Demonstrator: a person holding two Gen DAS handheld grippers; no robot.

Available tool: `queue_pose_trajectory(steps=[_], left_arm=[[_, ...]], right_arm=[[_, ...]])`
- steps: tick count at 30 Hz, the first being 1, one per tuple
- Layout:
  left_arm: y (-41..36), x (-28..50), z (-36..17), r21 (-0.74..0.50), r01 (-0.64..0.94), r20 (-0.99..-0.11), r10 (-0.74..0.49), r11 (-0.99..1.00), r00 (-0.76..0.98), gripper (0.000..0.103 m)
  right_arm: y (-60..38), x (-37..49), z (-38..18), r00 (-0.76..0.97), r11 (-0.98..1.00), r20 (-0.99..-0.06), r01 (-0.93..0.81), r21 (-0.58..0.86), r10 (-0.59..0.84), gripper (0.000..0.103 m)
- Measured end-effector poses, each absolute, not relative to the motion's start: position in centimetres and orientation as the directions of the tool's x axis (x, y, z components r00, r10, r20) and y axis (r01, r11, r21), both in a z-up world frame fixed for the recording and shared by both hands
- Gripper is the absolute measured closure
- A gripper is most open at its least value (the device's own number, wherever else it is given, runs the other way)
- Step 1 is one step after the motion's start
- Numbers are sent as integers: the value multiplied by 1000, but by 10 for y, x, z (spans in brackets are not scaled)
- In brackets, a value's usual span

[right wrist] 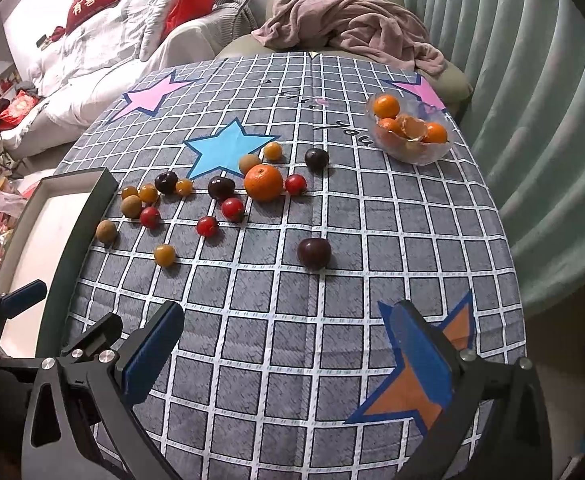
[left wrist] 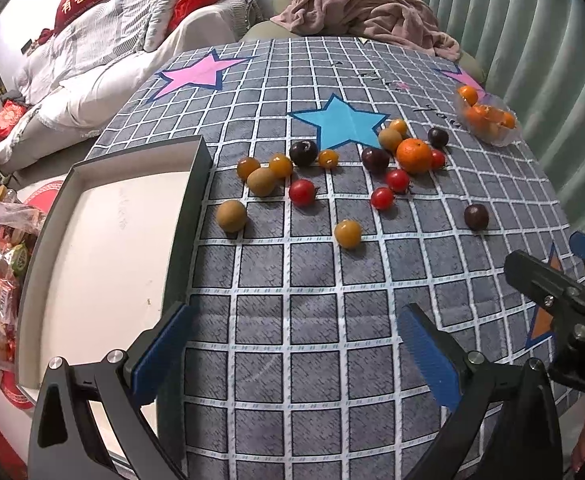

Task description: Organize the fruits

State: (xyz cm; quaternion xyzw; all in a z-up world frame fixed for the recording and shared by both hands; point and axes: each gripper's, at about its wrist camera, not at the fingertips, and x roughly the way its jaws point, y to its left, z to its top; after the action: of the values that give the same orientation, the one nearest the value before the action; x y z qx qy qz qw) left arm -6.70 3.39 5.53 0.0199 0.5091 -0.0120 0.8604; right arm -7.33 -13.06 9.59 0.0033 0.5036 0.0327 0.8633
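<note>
Jaws of both grippers wide apart, empty; peeled orange (right wrist: 411, 126) in bowl (right wrist: 412, 156) clear only via rt cam

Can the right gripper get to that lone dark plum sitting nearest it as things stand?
Probably yes. The right gripper is open, and only bare tablecloth lies between it and the dark plum, which sits apart from the other fruit.

Materials and finishes on the table.
We see a matt woven tablecloth (right wrist: 292, 340), a clear glossy bowl (right wrist: 412, 152), and smooth shiny tomatoes (right wrist: 232, 208).
</note>
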Motion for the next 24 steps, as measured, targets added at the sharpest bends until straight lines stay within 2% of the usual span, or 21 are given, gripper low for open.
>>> queue_pose_trajectory(steps=[24], left_arm=[[32,-61,48,28,39,-891,7,999,454,0]], right_arm=[[-134,-68,93,484,998,-873,-52,45,65,0]])
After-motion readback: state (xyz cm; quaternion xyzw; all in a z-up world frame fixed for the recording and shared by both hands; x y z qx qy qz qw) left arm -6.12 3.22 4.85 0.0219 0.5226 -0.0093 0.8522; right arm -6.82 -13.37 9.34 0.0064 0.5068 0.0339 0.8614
